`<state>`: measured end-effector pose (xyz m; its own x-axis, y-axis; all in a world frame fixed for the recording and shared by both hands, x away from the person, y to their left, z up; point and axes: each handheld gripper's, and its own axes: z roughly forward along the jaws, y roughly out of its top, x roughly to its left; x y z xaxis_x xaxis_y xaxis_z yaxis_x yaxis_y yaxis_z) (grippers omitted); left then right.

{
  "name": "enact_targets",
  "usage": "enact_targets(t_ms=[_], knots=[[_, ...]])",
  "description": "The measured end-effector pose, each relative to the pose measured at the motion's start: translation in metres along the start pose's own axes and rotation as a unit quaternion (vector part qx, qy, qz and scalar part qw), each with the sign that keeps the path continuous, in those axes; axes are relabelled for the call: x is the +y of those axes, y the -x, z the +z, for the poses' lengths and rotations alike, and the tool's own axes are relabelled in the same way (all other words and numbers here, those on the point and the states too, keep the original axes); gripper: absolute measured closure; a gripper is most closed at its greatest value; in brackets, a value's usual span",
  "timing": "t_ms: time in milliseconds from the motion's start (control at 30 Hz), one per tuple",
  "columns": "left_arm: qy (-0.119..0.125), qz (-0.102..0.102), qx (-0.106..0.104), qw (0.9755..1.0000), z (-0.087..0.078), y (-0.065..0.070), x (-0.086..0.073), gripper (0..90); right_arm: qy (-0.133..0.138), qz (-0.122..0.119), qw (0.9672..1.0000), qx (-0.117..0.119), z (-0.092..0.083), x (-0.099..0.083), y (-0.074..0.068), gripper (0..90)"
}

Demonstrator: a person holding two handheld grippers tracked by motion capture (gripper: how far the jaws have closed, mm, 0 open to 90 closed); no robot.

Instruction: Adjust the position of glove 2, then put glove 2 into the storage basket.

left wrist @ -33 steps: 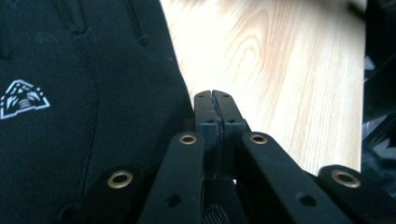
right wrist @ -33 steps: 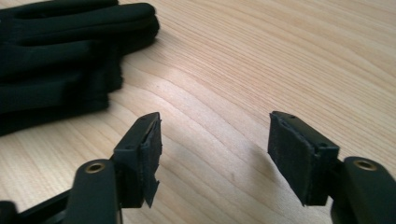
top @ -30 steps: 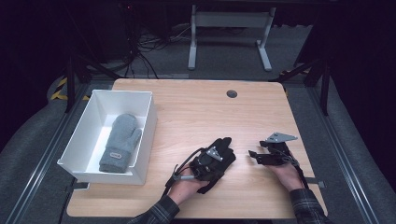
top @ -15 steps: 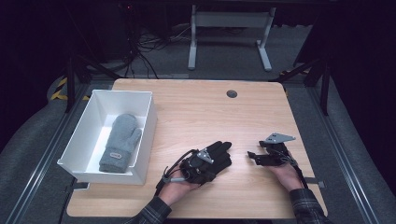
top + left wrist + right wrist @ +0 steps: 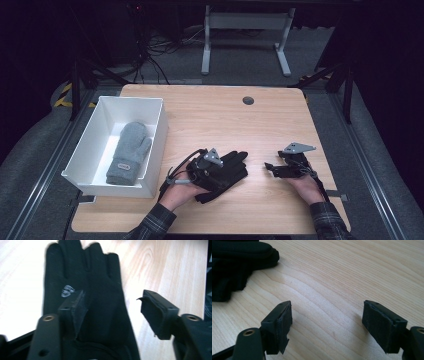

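Observation:
A black glove lies flat on the wooden table, fingers pointing away from my left gripper. In the left gripper view the glove lies under and between the jaws of the left gripper. Those jaws have just been opening, stand wide, and the pads do not press the cloth. To the right, my right gripper hovers low over bare wood. Its jaws have just been opening a little further, and nothing is between them in the right gripper view. The glove's edge shows at upper left there.
A white bin stands at the table's left with a grey mitten inside. A round cable hole sits near the far edge. Bare wood lies between the glove and the right gripper.
The left gripper has drawn back to the left and let go of the black glove, which now lies flatter on the table. The right hand has stayed in place.

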<state>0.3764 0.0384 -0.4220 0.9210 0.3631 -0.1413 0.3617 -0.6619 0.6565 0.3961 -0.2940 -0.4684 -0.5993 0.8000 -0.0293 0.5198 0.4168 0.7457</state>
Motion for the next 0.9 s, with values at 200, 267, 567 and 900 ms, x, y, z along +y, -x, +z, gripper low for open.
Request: enact_targets(t_ms=[200,267,567,900], knots=[[-0.017,0.007,0.034,0.9993,0.01,-0.01,0.002,15.8,0.0,0.001,1.0,-0.001,0.0,0.0,0.0,23.9],[-0.022,0.006,0.036,0.9991,0.014,-0.013,0.003,14.9,0.0,0.001,1.0,-0.001,0.0,0.0,0.0,23.9],[-0.053,-0.006,0.047,0.9975,0.033,-0.02,0.001,7.8,-0.001,0.001,1.0,-0.001,0.0,0.0,0.0,23.6],[-0.058,-0.016,0.029,0.9978,0.038,-0.022,-0.004,12.1,-0.001,0.0,1.0,-0.001,0.0,0.0,0.0,23.1]])
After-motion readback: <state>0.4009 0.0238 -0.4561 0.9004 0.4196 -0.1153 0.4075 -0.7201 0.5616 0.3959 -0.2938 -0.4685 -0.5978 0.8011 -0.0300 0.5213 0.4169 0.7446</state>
